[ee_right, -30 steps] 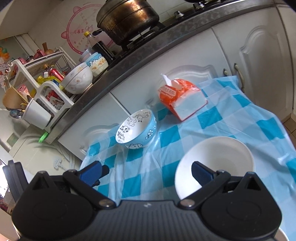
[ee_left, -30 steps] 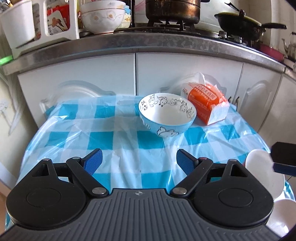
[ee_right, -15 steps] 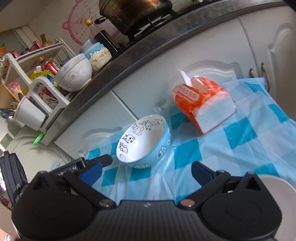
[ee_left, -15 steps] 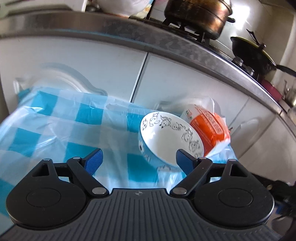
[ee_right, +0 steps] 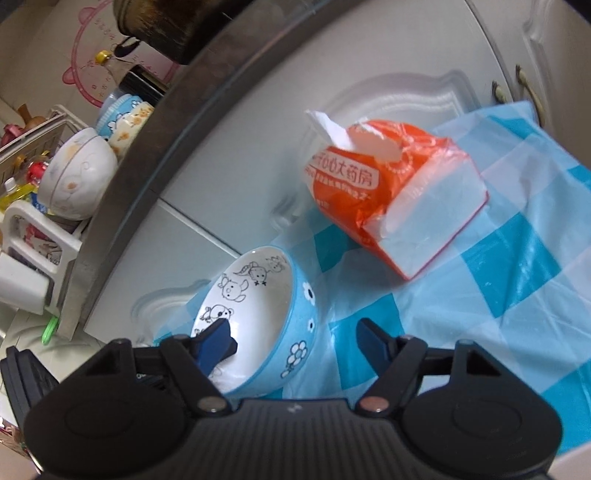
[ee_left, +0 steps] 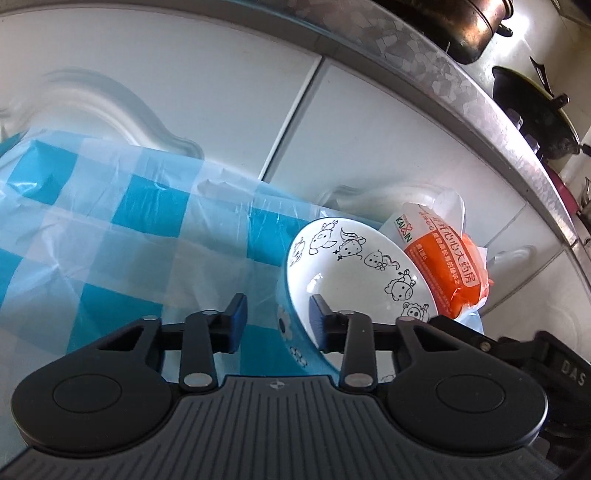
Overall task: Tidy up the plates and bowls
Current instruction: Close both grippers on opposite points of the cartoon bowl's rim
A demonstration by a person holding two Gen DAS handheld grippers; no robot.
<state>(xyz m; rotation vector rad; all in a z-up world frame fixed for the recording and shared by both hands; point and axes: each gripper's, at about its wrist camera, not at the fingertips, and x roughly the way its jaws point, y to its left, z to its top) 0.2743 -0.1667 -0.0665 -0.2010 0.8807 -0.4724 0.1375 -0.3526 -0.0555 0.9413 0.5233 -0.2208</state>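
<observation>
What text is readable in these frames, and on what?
"KAIXIN", green letters on the white end of the orange tissue pack.
"开心大药房", large characters in the white band on the same tissue pack, clearest in the right wrist view.
Smaller line printed under that band: too small to read.
"DAS", raised letters on the black body of the right gripper, cut off at the frame edge.
Pink cartoon wall sticker: its characters are too blurred to read.

One blue bowl (ee_right: 258, 317) with cartoon animals sits on the checked tablecloth (ee_right: 517, 266). One orange tissue pack (ee_right: 391, 192) lies beside it. On the counter are two more bowls (ee_right: 75, 177), one large pot (ee_left: 461, 26) and one black wok (ee_left: 532, 110).
</observation>
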